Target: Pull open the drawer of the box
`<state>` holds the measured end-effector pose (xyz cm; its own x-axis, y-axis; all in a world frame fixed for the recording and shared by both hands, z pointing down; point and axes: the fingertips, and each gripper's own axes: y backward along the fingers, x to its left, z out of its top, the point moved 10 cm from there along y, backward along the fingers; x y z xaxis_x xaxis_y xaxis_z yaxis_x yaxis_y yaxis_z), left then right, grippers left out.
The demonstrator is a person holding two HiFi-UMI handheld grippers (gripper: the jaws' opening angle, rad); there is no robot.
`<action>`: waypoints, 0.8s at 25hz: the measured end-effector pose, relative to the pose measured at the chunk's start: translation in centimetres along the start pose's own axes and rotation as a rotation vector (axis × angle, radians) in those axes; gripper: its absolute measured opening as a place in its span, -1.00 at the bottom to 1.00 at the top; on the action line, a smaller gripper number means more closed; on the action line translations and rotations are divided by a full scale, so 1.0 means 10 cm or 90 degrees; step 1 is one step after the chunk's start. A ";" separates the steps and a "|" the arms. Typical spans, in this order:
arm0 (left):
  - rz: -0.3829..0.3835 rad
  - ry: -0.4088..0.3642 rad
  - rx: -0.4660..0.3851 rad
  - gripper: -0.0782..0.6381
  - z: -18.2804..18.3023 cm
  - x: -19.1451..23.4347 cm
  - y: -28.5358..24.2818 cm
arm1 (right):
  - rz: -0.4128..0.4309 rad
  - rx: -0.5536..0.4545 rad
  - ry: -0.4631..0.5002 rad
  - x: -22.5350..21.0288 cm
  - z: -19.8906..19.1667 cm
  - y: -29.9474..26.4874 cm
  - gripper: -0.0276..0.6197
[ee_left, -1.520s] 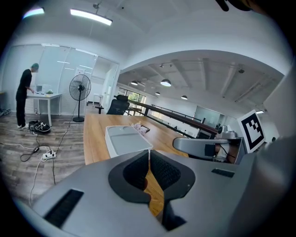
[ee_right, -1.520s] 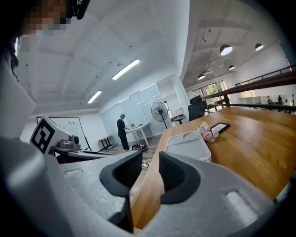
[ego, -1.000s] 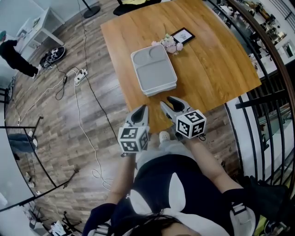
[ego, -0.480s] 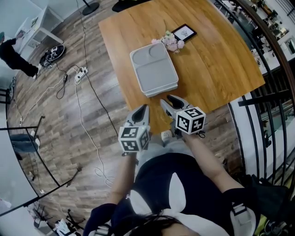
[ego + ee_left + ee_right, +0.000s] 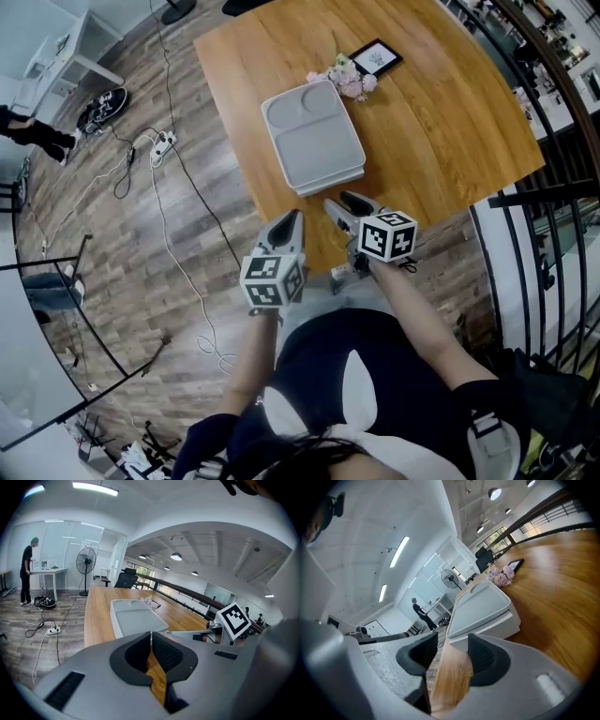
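While the flat grey box [image 5: 312,131] lies on the wooden table [image 5: 450,112], both grippers hover over the table's near edge, just short of the box's near short end. The box's long axis runs away from the person, so the drawer front probably faces the grippers. The right gripper [image 5: 347,202] is the nearer one, almost in line with that end. Its jaws have just been opening and stand apart with nothing between them. The left gripper [image 5: 289,221], jaws together and empty, sits further left.
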<state>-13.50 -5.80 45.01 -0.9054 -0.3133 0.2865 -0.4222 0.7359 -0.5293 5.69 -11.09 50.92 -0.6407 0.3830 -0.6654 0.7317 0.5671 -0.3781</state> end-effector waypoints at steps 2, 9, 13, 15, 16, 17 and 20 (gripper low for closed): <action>0.001 0.002 0.004 -0.71 0.00 0.04 -0.03 | 0.003 0.006 -0.016 -0.05 -0.01 -0.06 -0.25; 0.009 0.003 0.014 -0.71 0.00 0.10 -0.07 | 0.012 0.017 -0.066 -0.20 -0.07 -0.20 -0.15; 0.009 0.003 0.022 -0.71 0.01 0.12 -0.10 | 0.009 0.020 -0.099 -0.29 -0.10 -0.26 -0.14; 0.009 0.004 0.025 -0.71 0.01 0.12 -0.13 | 0.011 0.020 -0.118 -0.35 -0.11 -0.30 -0.14; 0.008 0.003 0.026 -0.71 0.01 0.12 -0.14 | 0.013 0.020 -0.128 -0.37 -0.11 -0.32 -0.14; 0.008 0.003 0.027 -0.71 0.02 0.13 -0.16 | 0.015 0.019 -0.135 -0.39 -0.11 -0.33 -0.14; 0.006 0.002 0.030 -0.71 0.02 0.13 -0.19 | 0.015 0.018 -0.154 -0.46 -0.13 -0.37 -0.14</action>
<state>-13.88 -7.70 46.19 -0.9096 -0.3044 0.2829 -0.4147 0.7095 -0.5698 5.62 -14.04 56.23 -0.5512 0.2090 -0.8078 0.7544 0.5385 -0.3754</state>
